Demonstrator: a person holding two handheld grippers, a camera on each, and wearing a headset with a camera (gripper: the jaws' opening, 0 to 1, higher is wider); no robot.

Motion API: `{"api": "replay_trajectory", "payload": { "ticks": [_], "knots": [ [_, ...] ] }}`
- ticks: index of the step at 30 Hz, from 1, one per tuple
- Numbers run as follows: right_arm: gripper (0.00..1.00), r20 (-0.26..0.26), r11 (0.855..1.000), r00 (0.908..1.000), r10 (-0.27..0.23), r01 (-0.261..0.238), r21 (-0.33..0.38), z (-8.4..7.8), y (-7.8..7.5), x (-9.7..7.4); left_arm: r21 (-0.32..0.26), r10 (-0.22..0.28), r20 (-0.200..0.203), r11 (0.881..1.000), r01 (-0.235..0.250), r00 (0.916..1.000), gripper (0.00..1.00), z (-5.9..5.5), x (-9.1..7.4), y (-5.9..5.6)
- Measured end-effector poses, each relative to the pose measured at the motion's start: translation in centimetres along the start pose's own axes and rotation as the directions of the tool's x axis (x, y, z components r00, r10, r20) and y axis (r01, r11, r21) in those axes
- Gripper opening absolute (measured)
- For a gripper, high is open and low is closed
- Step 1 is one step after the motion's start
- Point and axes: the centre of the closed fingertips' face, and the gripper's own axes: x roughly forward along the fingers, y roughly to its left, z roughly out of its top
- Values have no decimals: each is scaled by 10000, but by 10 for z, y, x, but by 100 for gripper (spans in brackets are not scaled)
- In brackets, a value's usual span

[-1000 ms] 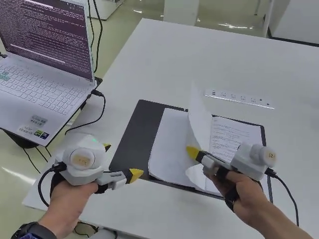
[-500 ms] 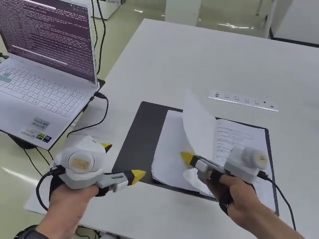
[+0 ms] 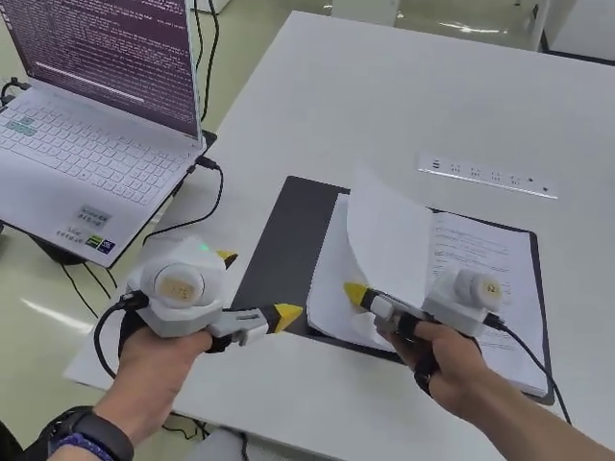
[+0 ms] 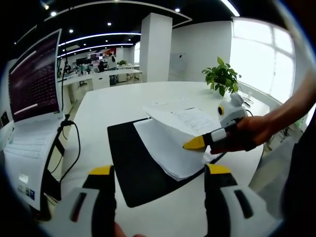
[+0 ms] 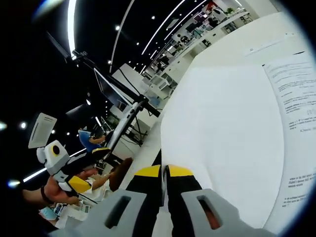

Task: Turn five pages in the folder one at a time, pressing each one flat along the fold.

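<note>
Folder (image 3: pixel 279 250) sits open flat on the white bench (image 3: pixel 384 86), near the front edge, black cover spread to the left and the paper block on the right half, so both hands can reach it without stretching. Right gripper (image 3: pixel 357 295) has its jaws pinched closed on the bottom edge of one page (image 3: pixel 389 240). The right gripper view shows the yellow tips pressed together with the white sheet running up between them. Grabbing it low near the corner makes sense to me, since the sheet can curl up and over on its own while the top stays loose. It stands up in an arc above the fold, with the stack of turned pages (image 3: pixel 332 279) to its left and the printed sheet (image 3: pixel 480 259) exposed to its right. Left gripper (image 3: pixel 257 286) hovers just off the folder's near-left corner with its jaws spread wide and nothing in them. My guess is it's parked there to press the page down along the fold once it lands. The laptop (image 3: pixel 86 144) and power strip (image 3: pixel 490 176) are well apart from the folder, out of the way. I'd call this mid-turn, with the pressing not yet done.
</note>
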Motion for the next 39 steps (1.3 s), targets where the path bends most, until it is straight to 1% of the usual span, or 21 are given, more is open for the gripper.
{"api": "replay_trajectory", "payload": {
  "ticks": [3,6,8,9,10,12,15,18,22,27,31,35,37,39],
  "knots": [
    [4,-87,9999,9999,-125,125,-5,-7,-4,5,100,-31,-64,9999,32,10000,74,-1,0,-1],
    [5,-172,9997,9997,-172,175,185,-13,-9,10,129,-64,-58,9999,65,10000,74,0,-1,-2],
    [4,-295,9993,9994,-174,183,327,-19,-8,12,116,-67,-84,9999,68,9999,74,0,-2,-1],
    [5,-367,9993,9992,-168,180,324,-22,-10,13,115,-63,-87,9999,64,9999,73,0,-2,0],
    [4,-545,9992,9983,-202,220,321,-27,-13,15,111,-54,-92,9999,55,9999,73,0,-2,0],
    [3,-757,9993,9967,-276,294,221,-32,-14,17,109,-26,-111,9999,27,9999,73,-1,-2,3],
    [7,-900,9979,9950,-429,470,436,-39,-19,20,87,17,-129,10000,-16,9999,73,-2,-3,5],
    [14,-999,9974,9934,-562,605,403,-43,-22,21,70,53,-126,10000,-52,9999,73,-2,-3,7],
    [15,-945,9970,9939,-567,614,477,-44,-21,20,80,65,-153,9999,-64,9999,73,-3,-4,6],
    [20,-948,9975,9947,-390,444,556,-43,-18,20,78,7,-218,10000,-6,9998,73,-6,-1,4],
    [26,-1019,9978,9947,-142,208,635,-44,-14,19,77,-79,-244,9999,81,9997,73,-6,3,1],
    [33,-990,9984,9950,113,-58,558,-44,-8,10,75,-193,-312,9998,196,9993,73,-7,7,-2],
    [37,-866,9986,9960,231,-188,501,-42,-5,4,146,-273,-367,9995,279,9990,73,-7,9,-5],
    [39,-840,9983,9958,376,-336,483,-41,-3,-3,181,-353,-408,9992,361,9985,73,-9,12,-6]
  ]
}}
